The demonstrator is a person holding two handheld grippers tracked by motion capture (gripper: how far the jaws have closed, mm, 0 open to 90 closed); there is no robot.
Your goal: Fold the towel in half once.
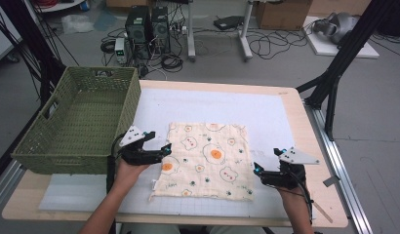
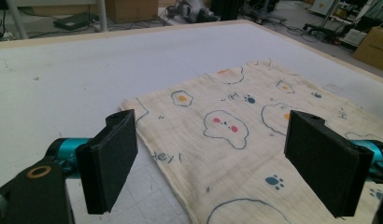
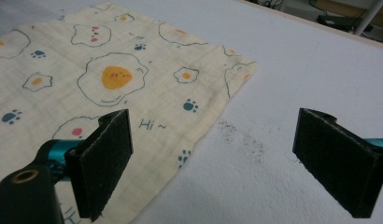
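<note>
Cream muslin cloth [image 1: 208,161] with fried-egg and paw prints lies flat and spread on the white mat [image 1: 266,112], near the person's edge of the wooden table [image 1: 315,141]. Edges slightly wavy; near left corner looks a bit curled, hard to tell from the high view.

Left gripper [image 1: 156,146] sits at the cloth's left edge, jaws wide apart, nothing between the pads. In the left gripper view [image 2: 213,154] the cloth edge with "Hey!" text runs under the gap, pads clear of the fabric.

Right gripper [image 1: 256,168] is just off the cloth's right edge, jaws also spread wide, holding nothing. Right gripper view [image 3: 213,158]: one pad hangs over the cloth near the "Hi~" print, the other over bare mat.

Green woven basket [image 1: 76,122] stands at the table's left side, just beside the left gripper.
</note>
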